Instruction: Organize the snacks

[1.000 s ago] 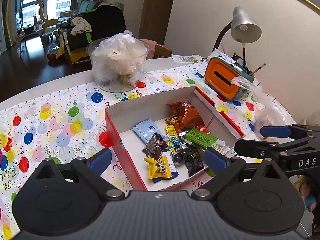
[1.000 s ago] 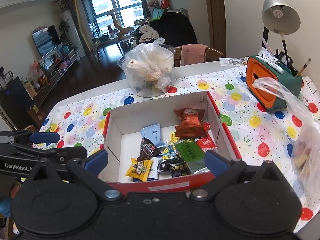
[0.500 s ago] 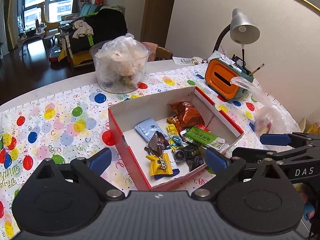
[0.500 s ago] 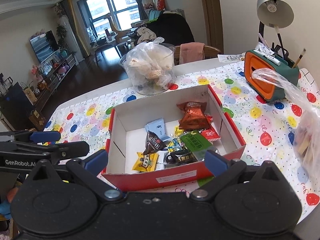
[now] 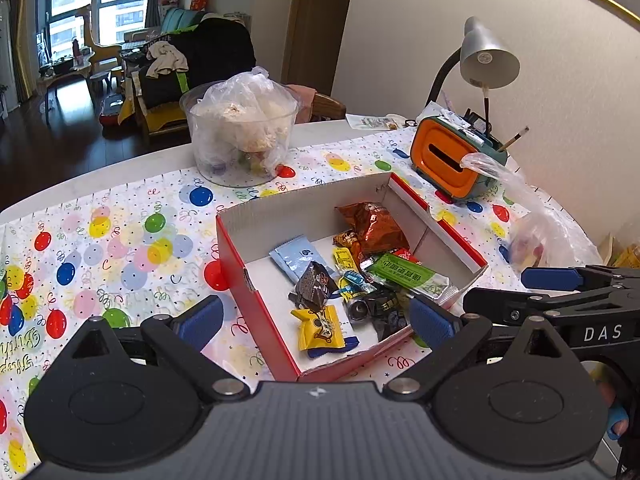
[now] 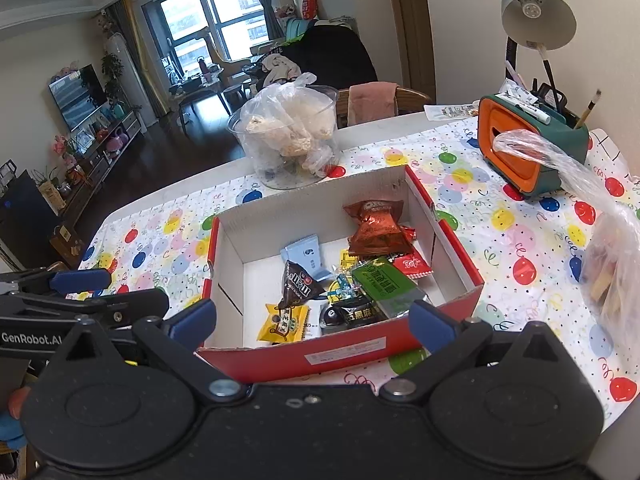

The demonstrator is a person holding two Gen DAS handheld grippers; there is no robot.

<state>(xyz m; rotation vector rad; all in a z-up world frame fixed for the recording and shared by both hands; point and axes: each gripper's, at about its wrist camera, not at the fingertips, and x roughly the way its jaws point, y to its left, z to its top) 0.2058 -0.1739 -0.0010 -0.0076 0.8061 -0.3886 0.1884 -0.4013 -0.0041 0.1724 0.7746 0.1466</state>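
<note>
A red cardboard box with a white inside sits on the balloon-print tablecloth; it also shows in the right wrist view. In it lie several snacks: a brown-orange bag, a green packet, a light blue sachet, a dark chocolate pack and a yellow candy. My left gripper is open and empty, above the box's near corner. My right gripper is open and empty, above the box's near wall. Each gripper appears at the side of the other's view.
A clear tub lined with a plastic bag stands behind the box. An orange-and-green desk organiser and a grey lamp stand at the back right. A clear plastic bag of snacks lies right of the box. The wall is close on the right.
Both grippers have pulled back and risen a little from the box, so it looks smaller and further off. Both stay open and empty. The snacks have not moved.
</note>
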